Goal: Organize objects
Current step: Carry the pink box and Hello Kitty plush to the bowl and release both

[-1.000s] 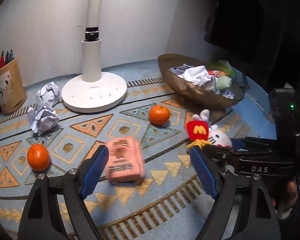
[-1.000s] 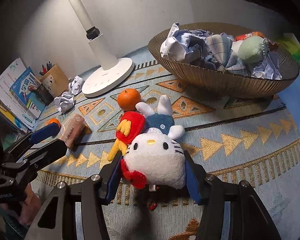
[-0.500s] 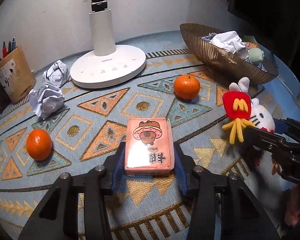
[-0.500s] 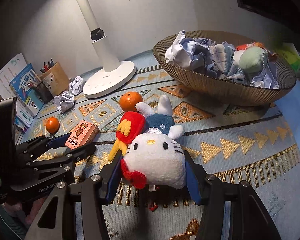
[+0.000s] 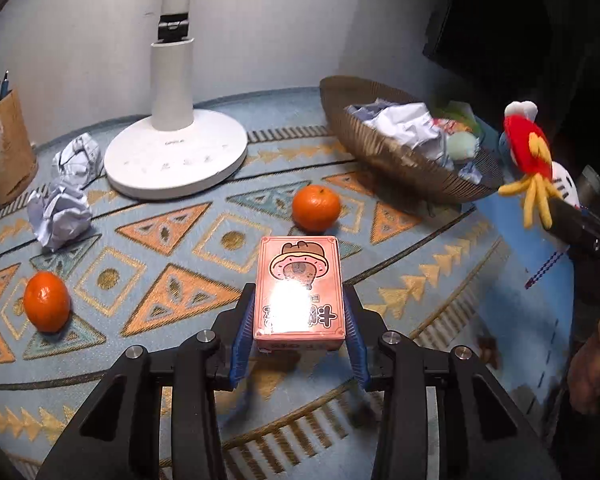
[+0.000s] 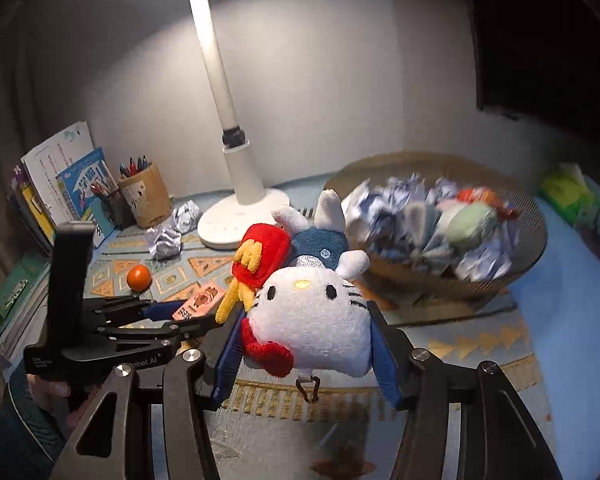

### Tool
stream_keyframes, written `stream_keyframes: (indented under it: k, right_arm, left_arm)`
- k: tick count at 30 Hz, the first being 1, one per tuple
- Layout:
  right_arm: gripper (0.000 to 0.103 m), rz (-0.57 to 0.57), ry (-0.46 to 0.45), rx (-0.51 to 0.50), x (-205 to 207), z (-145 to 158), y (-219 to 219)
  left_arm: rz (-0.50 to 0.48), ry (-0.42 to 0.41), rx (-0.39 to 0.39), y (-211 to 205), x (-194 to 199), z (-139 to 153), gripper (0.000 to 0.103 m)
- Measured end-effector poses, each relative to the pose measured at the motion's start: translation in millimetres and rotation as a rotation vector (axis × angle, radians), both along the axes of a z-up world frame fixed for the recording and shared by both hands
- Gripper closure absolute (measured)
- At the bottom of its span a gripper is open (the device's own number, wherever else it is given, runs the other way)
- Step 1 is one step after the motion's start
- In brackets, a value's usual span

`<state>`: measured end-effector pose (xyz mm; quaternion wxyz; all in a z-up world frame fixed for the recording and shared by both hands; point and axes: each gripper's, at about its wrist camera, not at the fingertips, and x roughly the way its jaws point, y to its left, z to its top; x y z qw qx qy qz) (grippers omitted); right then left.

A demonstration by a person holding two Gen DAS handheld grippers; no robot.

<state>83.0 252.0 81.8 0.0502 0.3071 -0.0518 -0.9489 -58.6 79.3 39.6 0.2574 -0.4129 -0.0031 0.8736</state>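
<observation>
My left gripper (image 5: 298,344) is shut on a pink card box (image 5: 300,288) with a cartoon donut print and holds it just above the patterned mat (image 5: 172,280). My right gripper (image 6: 304,356) is shut on a white cat plush (image 6: 312,320) with a red fries pouch and holds it in the air, in front of the brown woven basket (image 6: 524,264). The plush (image 5: 528,160) also shows at the right edge of the left wrist view, beside the basket (image 5: 380,152). The box (image 6: 198,306) and left gripper (image 6: 176,316) show low left in the right wrist view.
Two oranges (image 5: 316,208) (image 5: 46,300) and two crumpled paper balls (image 5: 60,216) (image 5: 78,158) lie on the mat. A white lamp base (image 5: 176,156) stands at the back. A pen holder (image 5: 4,152) and books (image 6: 60,184) stand far left. The basket holds crumpled paper and cloth.
My left gripper closed on the pink box and lifted it slightly. My right gripper raised the plush off the mat, up toward the basket.
</observation>
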Motion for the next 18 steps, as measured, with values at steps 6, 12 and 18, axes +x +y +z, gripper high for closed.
stream_keyframes:
  k: [6,12,18]
  right_arm:
    - [0.048,-0.169,0.108,0.000,3.5,75.9,66.2]
    - [0.048,-0.283,0.178,-0.163,-18.3,107.8,122.2]
    - [0.048,-0.320,0.146,-0.246,-66.9,90.8,141.6]
  left_arm:
    - [-0.055,0.153,0.058,52.7,-5.2,79.8,0.066]
    - [-0.016,0.234,0.141,102.4,-44.5,117.9,0.066]
    - [0.061,0.267,0.131,126.1,-84.2,102.5,0.066]
